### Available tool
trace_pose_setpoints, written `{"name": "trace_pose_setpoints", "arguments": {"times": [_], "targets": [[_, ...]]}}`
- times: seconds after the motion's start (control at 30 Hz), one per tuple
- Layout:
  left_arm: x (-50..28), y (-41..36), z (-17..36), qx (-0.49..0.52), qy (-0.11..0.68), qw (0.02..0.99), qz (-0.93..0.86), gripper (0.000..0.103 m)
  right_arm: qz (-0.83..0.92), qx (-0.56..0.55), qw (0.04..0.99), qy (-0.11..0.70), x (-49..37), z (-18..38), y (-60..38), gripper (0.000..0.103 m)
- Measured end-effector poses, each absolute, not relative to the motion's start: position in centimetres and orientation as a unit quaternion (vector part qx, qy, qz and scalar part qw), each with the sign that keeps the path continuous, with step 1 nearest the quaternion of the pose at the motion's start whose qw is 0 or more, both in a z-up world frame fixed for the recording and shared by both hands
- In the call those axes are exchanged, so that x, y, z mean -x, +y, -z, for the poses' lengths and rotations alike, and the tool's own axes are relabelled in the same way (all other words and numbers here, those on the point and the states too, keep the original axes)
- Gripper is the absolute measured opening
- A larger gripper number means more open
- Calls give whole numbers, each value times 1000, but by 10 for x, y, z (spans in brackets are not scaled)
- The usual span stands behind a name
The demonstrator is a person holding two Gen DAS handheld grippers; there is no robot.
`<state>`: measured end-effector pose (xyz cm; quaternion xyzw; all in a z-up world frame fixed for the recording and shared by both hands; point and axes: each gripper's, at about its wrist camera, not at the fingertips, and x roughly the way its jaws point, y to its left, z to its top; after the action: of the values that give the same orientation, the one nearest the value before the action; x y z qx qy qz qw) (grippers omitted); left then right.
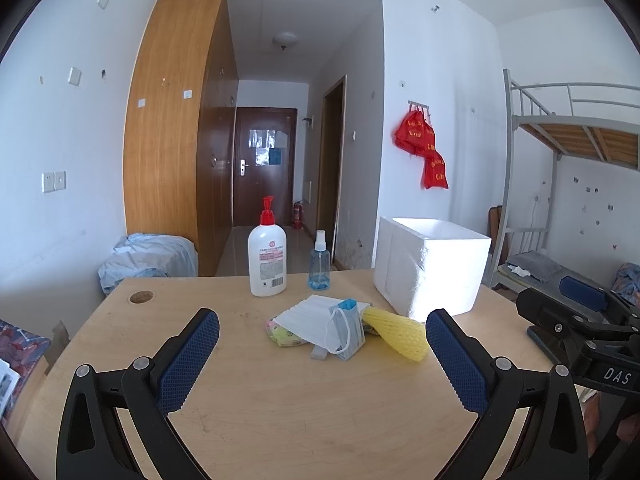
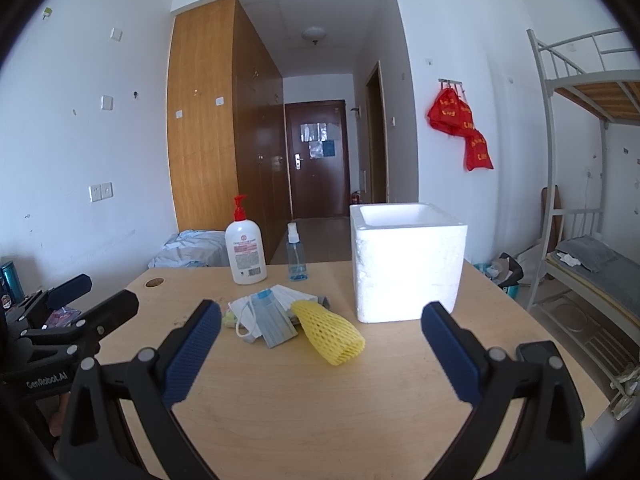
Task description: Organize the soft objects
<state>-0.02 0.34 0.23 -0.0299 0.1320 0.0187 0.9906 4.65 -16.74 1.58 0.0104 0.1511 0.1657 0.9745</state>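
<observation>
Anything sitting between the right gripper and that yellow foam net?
Nothing visible. The right gripper is open, with bare table between it and the yellow foam net. The face masks lie left of it, the foam box right.

"DAS" on the right claw (image 1: 576,308); "GenRobot.AI" on the left claw (image 2: 86,296).

masks (image 1: 340,326) heaped mid-table | yellow foam net (image 1: 396,332) lying beside (touching) | foam box (image 1: 432,268) upright, open
</observation>
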Motion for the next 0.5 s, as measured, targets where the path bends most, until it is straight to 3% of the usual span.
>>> {"name": "trace_pose_setpoints", "arguments": {"times": [0.5], "targets": [[-28,10,-13,36,158,987,-13,103,-174,4,971,163,-73,-17,-161,101]]}}
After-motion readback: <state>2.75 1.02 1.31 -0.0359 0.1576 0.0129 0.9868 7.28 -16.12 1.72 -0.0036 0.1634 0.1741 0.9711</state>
